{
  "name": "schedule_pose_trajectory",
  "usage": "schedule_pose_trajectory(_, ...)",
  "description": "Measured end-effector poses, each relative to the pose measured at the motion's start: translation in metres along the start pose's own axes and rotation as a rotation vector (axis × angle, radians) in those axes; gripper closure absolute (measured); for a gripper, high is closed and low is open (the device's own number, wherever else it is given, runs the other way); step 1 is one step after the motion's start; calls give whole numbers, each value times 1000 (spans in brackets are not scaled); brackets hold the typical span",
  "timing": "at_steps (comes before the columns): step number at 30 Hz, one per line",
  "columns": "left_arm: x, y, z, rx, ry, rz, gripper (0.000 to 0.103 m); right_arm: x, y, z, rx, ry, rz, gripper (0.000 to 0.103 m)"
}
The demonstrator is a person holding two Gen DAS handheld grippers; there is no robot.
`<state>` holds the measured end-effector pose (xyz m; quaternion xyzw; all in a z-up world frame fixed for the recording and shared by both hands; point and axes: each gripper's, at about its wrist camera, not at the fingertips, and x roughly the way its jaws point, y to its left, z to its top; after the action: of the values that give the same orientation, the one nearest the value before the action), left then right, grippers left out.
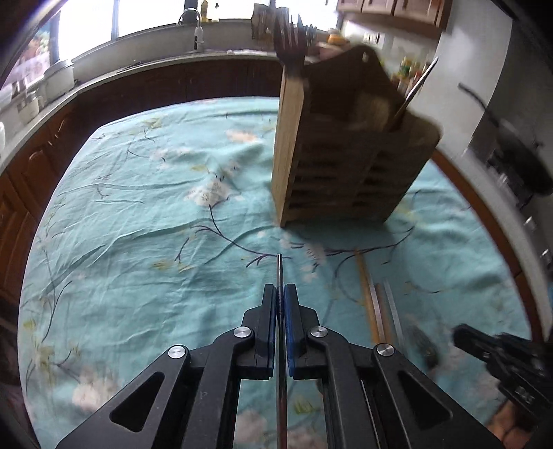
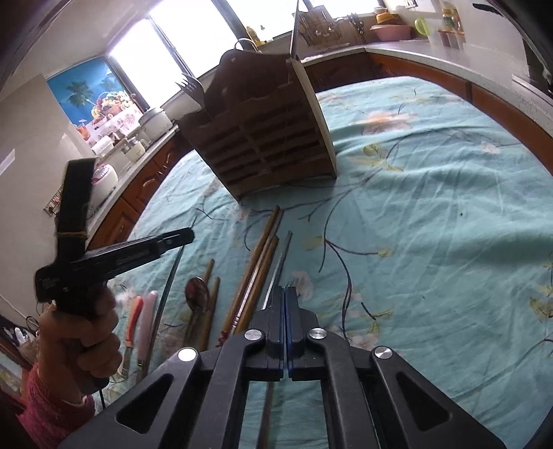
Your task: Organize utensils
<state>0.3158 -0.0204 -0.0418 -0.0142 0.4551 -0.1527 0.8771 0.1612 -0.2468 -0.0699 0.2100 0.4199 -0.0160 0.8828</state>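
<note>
Kitchen room: bright windows at the top of both views, a pale worktop with a tap (image 1: 193,24) and brown wooden cabinets (image 2: 145,179) curving round the frame edge. In the middle, a bench under a crumpled turquoise cloth with a printed branch-and-blossom pattern (image 1: 145,214).

Upper right of centre in the left view, upper centre in the right: a slatted brown wooden utensil holder (image 1: 331,172) standing on the cloth, with a dark fork (image 1: 288,45) and a thin metal rod (image 1: 416,89) poking up out of it.

Left tool (image 1: 280,297): black fingers pressed together on a thin flat metal utensil seen edge-on (image 1: 279,269), long axis running straight up the frame, free end aimed toward the holder's base, well short of it; kind of utensil not readable.

Right tool (image 2: 284,297): fingers pressed together on a slim grey metal rod (image 2: 276,269), long axis tilted slightly right of vertical, far tip toward the holder.

Lower left of the right view, flat on the cloth: brown wooden chopsticks (image 2: 259,262), a metal spoon (image 2: 197,293), pink-handled and orange-handled items (image 2: 145,321), all lying roughly parallel, pointing up the frame.
</note>
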Motion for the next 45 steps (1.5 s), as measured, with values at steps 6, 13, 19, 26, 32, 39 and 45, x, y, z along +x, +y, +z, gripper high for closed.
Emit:
schedule_pose_trajectory(6, -41, 13, -13, -62, -54, -61, 100, -3, 8, 7, -31, 2, -10, 96)
schedule_pose_trajectory(13, -86, 15, -31, -91, -95, -86, 100, 19, -2, 0, -1, 106, -14, 54)
schedule_pose_trajectory(19, -110, 12, -41, -80, -109, -103, 100, 39, 0, 3, 12, 167, 37, 77)
schedule_pose_trajectory(26, -127, 14, -46, -86, -131, -109, 100, 24, -2, 8, 33, 136, 97, 96)
schedule_pose_trajectory(32, -148, 9, -49, -74, -167, -120, 100, 0, 3, 13, 42, 72, 142, 101)
schedule_pose_trajectory(39, -172, 11, -54, -78, -212, -126, 100, -36, 17, 30, 20, -32, 167, 101)
schedule_pose_trajectory(45, -188, 12, -54, -82, -249, -128, 100, -57, 25, 44, 10, -110, 195, 101)
